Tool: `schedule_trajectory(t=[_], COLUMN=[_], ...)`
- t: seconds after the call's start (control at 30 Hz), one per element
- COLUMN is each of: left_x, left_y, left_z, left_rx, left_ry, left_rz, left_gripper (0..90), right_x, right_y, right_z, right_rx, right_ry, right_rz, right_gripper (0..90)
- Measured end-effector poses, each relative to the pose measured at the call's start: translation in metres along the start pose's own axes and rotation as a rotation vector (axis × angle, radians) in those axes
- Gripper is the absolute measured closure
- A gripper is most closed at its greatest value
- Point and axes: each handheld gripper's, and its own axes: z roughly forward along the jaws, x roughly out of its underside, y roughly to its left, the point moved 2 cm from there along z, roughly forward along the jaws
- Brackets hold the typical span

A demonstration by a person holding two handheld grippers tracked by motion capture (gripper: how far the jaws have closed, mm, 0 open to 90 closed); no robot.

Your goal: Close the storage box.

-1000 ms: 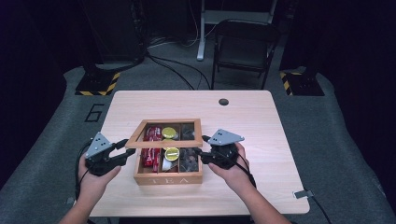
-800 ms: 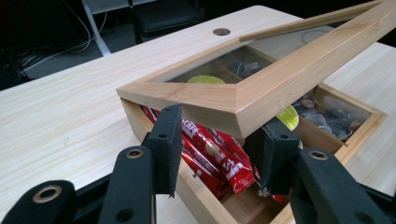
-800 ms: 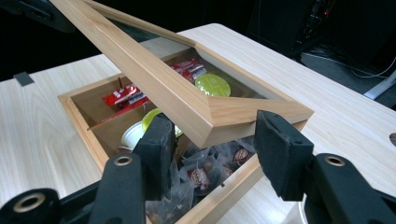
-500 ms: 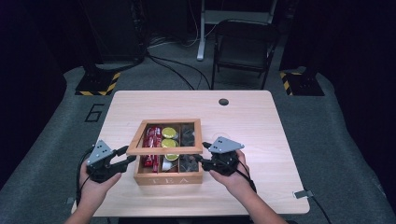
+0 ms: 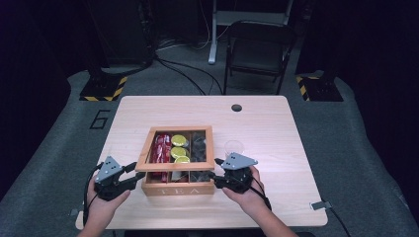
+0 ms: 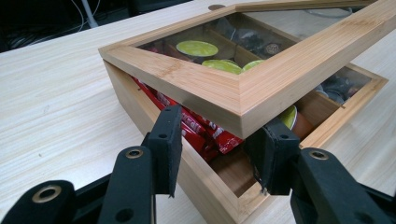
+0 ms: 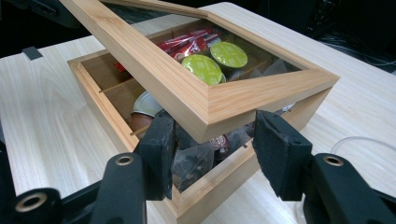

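A dark room with grey floor matting surrounds a pale wooden table; a folding chair stands behind it, well apart from the work.

At the table's near left, the left hand holds the left gripper, which points right toward the near left corner of the lid. In the left gripper view, that corner of the wooden frame sits between the two black jaws, and both pads touch it: the jaws are clamped on the lid corner.

The box, marked TEA on its front wall, sits near the middle of the table, toward the near edge. Its glass-paned lid is raised at the front, tilted above the box with a gap under the near edge. Inside, left to right: red packets, green-topped capsules, and dark wrapped items that are hard to make out.

Right of the box, the right gripper in the right hand points left at the lid's near right corner. In the right gripper view, the corner lies between the jaws; the left pad is at the frame, while the right pad stands slightly off it, so the jaws are apart around the corner. A clear cup stands just behind this gripper.
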Motion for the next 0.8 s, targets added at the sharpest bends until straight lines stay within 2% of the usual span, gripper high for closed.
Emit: schedule_trajectory(t=[0.37,0.5,0.8], left_x=[0.011,0.016,0.024], left_y=[-0.002,-0.003,-0.002], left_z=[0.003,0.005,0.008], left_rx=[0.005,0.008,0.022], left_ry=[0.002,0.012,0.040], left_rz=[0.002,-0.014,-0.011], left_gripper=[56.2,56.2,55.5], right_x=[0.011,0.016,0.026], right_y=[0.003,0.005,0.007], right_z=[0.002,0.004,0.009], right_rx=[-0.011,-0.004,-0.009], right_ry=[0.003,0.002,0.021], right_rz=[0.011,0.018,0.021], right_gripper=[49.5,49.5,49.4])
